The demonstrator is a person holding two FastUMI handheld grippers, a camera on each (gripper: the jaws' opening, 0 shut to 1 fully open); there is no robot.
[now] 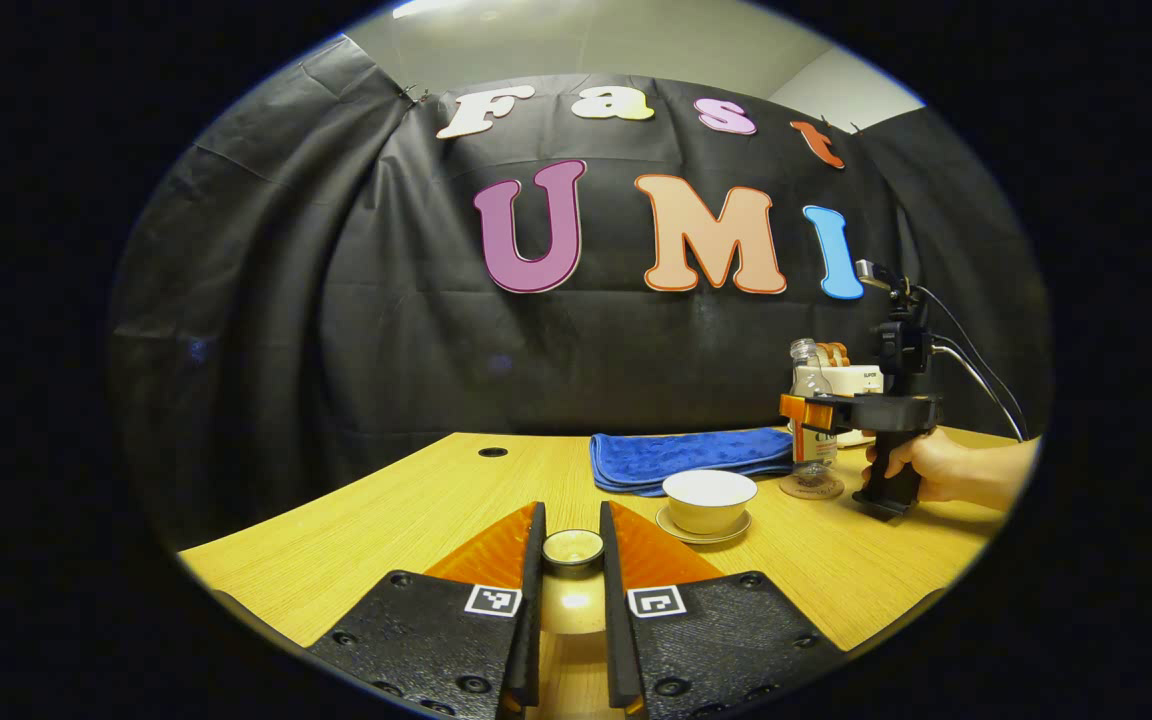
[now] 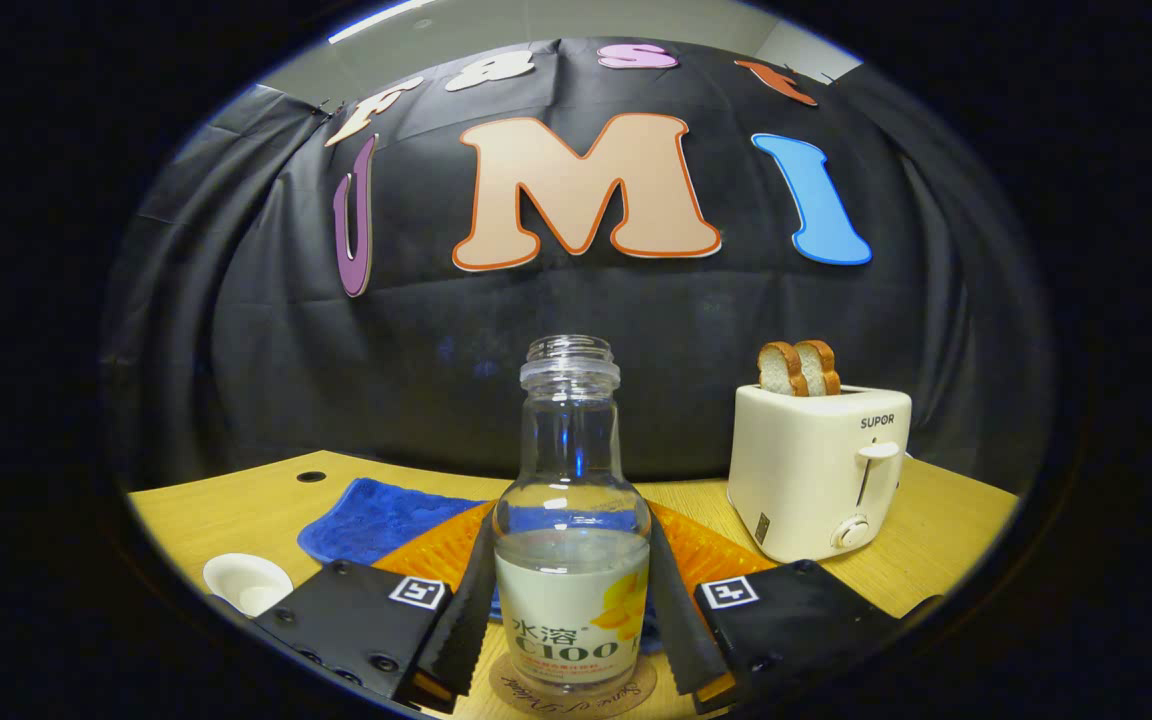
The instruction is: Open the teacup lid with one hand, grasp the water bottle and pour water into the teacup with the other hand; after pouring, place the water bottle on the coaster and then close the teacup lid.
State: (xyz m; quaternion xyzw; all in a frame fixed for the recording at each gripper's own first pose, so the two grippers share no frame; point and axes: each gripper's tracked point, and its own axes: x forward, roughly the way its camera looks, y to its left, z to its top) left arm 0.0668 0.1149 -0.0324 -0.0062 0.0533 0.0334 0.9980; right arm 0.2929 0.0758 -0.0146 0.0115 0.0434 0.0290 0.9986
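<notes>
Wooden table (image 1: 416, 510), black cloth wall behind. Teacup (image 1: 708, 500) uncovered at centre right of left gripper view; lid (image 1: 573, 548) pinched in left gripper (image 1: 573, 560). Water bottle (image 2: 572, 540) on coaster (image 2: 573, 690), bottom centre of right gripper view, right gripper (image 2: 572, 610) narrow around it, contact unclear. Release slowly, withdraw straight back; then lower lid level onto cup.

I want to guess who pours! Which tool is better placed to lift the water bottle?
The right tool, probably. Its fingers sit on both sides of the water bottle standing on the coaster. The left tool is busy gripping the teacup lid.
</notes>
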